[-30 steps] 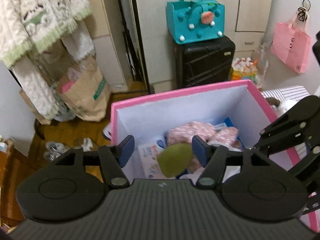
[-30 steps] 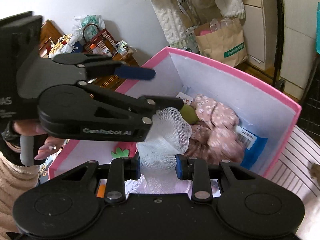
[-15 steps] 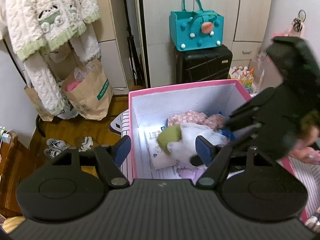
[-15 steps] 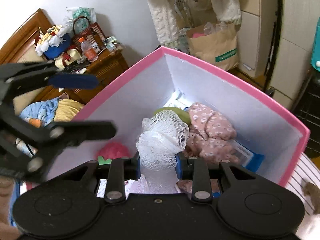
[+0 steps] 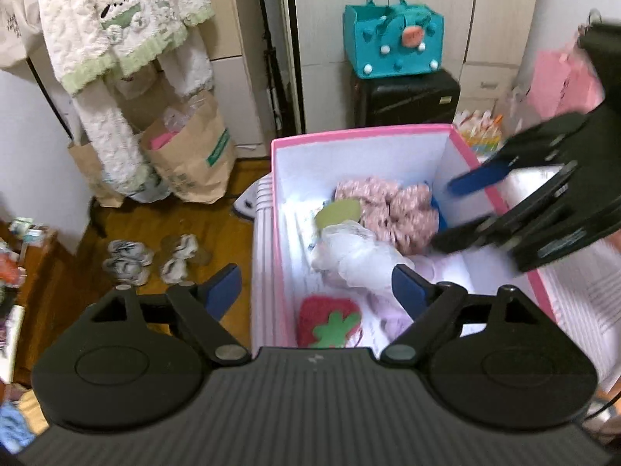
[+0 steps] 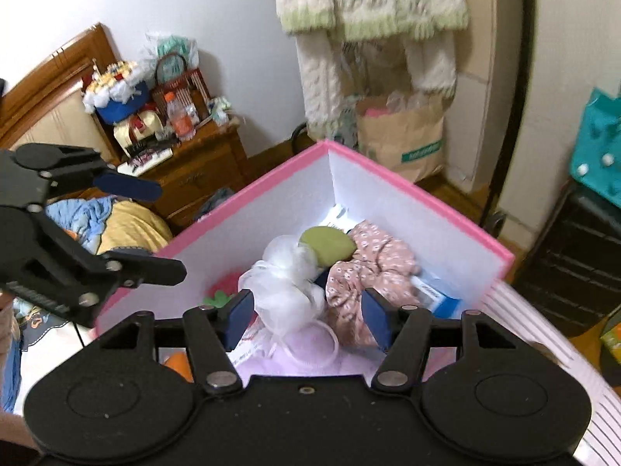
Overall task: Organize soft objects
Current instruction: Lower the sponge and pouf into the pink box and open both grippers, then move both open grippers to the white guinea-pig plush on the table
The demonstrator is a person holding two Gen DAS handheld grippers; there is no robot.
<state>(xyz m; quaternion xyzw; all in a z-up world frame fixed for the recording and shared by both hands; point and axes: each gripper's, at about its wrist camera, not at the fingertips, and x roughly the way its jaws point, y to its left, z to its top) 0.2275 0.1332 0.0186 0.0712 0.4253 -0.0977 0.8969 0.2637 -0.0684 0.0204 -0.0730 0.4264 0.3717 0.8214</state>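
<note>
The pink box (image 6: pixel 419 190) already holds most of the soft things in view: the white mesh pouf (image 6: pixel 285 291) lies loose near its middle, touching a green pad (image 6: pixel 328 246) behind it and a pink floral cloth (image 6: pixel 372 268) beside it; a red strawberry-shaped piece (image 5: pixel 330 320) sits against the near wall in the left wrist view, and a blue packet (image 6: pixel 438 299) is tucked in the far corner; the right gripper (image 6: pixel 306 316) hangs above the box with its fingers spread wide and nothing between them, the pouf lying below and free of both pads; the left gripper (image 5: pixel 316 291) is likewise released and empty, held over the box's left rim; so the pouf looks placed, and what is left, as far as can be judged, is to fetch any soft items outside the box; a blue and a yellow cloth (image 6: pixel 128 225) lie on the bed to the left, possible candidates, though that is a guess; around stand a wooden nightstand (image 6: pixel 194 171) crowded with bottles and trinkets, paper bags (image 5: pixel 194 151) on the floor, slippers (image 5: pixel 128 260), a black suitcase (image 5: pixel 403 97) bearing a teal bag (image 5: pixel 392 42), and a hanging fleece garment (image 5: pixel 116 19); the two grippers sit near each other over the box, so they could collide when withdrawing.
</note>
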